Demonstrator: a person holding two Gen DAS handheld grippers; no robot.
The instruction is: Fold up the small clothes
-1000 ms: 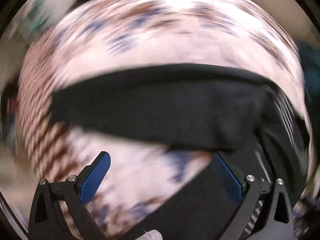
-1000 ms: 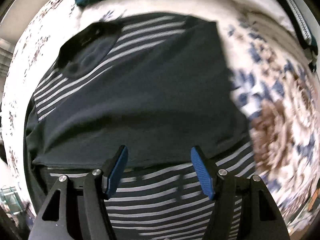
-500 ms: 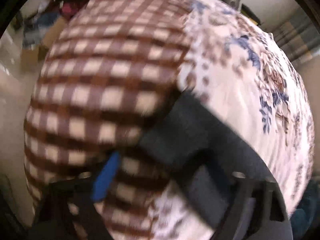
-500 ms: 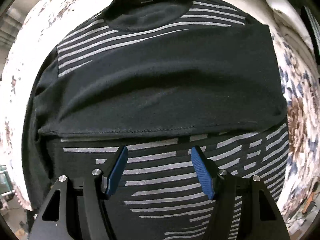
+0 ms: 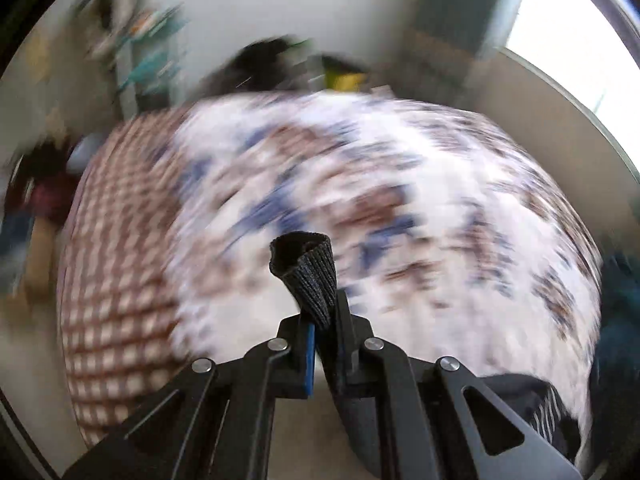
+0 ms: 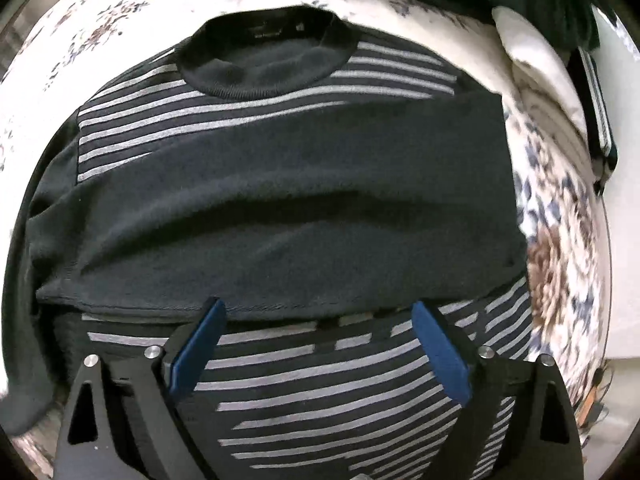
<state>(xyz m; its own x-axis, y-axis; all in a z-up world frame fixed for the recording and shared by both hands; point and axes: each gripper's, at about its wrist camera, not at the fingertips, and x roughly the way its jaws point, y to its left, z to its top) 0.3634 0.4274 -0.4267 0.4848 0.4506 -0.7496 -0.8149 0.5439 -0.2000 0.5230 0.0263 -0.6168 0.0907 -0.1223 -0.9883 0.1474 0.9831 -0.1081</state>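
The left gripper (image 5: 322, 326) is clenched tight on a ribbed cuff (image 5: 308, 268) of dark knit, which stands up out of the narrow gap between the two fingers and curls over at its top; the rest of that fabric runs down behind the right-hand finger and out of the frame's lower edge. The right gripper (image 6: 318, 354) is released, its two blue pads (image 6: 198, 350) spread wide and gripping nothing, poised just above the lower striped part of the sweater (image 6: 276, 208).

One sweater is in sight: dark with grey stripes, lying flat on the floral bedspread (image 6: 560, 264), its round collar (image 6: 266, 56) at the far end. One plain dark sleeve (image 6: 280, 236) lies folded straight across the chest, covering the stripes there. The second sleeve drops off the left side of the right wrist view and its end is cut off.

In the left wrist view the background is badly smeared: one floral bedspread, one brown-checked cloth (image 5: 116, 280) to its left, a bright window (image 5: 576, 36) top right, and blurred clutter beyond the bed that cannot be made out. A dark object (image 6: 596, 120) with a pale edge at the right of the right wrist view is too distorted to identify
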